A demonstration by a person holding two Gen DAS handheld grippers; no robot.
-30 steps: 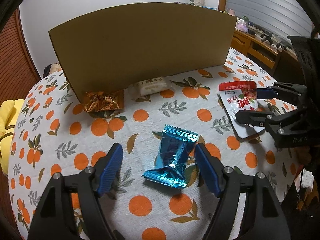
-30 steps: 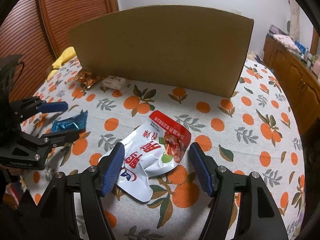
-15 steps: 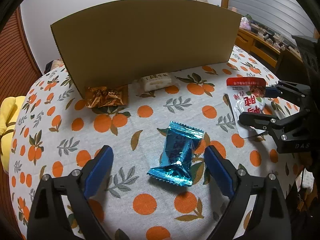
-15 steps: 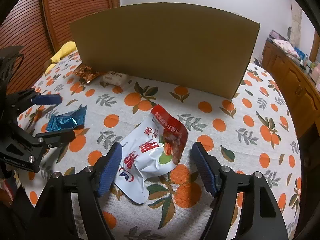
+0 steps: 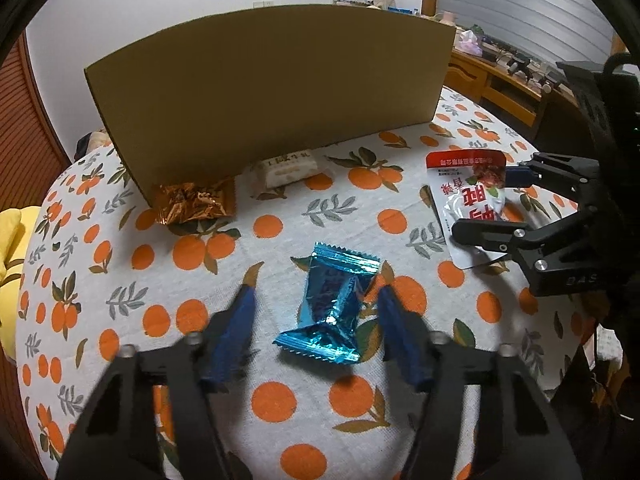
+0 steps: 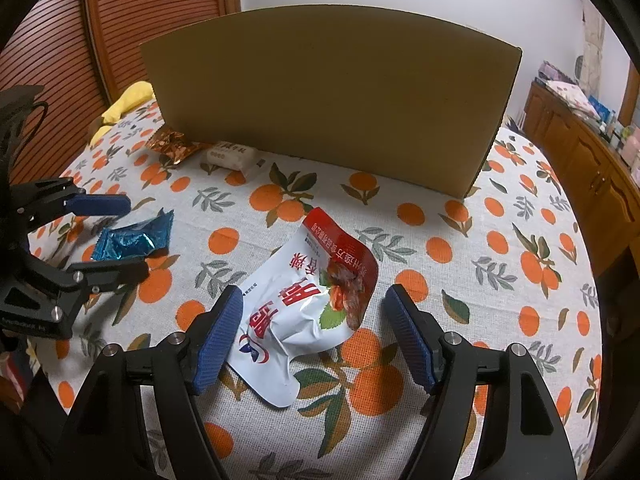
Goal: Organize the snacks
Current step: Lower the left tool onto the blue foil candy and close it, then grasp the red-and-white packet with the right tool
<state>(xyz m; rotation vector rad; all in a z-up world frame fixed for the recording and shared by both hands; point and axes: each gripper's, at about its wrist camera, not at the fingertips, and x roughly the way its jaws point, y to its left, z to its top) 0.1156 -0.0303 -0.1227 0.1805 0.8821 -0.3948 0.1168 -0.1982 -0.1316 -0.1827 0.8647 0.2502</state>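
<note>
The surface (image 5: 280, 400), under an orange-print cloth, fills the lower two thirds of both frames. The box (image 5: 272, 92) stands upright across the upper middle of each view, its blank wall toward the cameras; it is probably where the snacks are to go, though its opening is hidden.

The white pouch (image 6: 304, 304) lies flat at the centre of the right wrist view and at the right edge of the left wrist view. The right gripper (image 6: 312, 336) hangs over it with fingers spread on either side. The left finger is at the pouch's edge, the right one well clear, so nothing is gripped. This looks like lining up for a pinch across its width.

The blue candy (image 5: 332, 304) sits at lower centre of the left wrist view, lengthwise between the fingers of the left gripper (image 5: 316, 320). These fingers have just been closing on it. The right finger looks to be at the wrapper's edge and the left one stands off, so it is not yet clamped.

The white bar (image 5: 286, 168) and the brown packet (image 5: 196, 200) lie at the box's foot, upper left of centre, likely waiting their turn.
</note>
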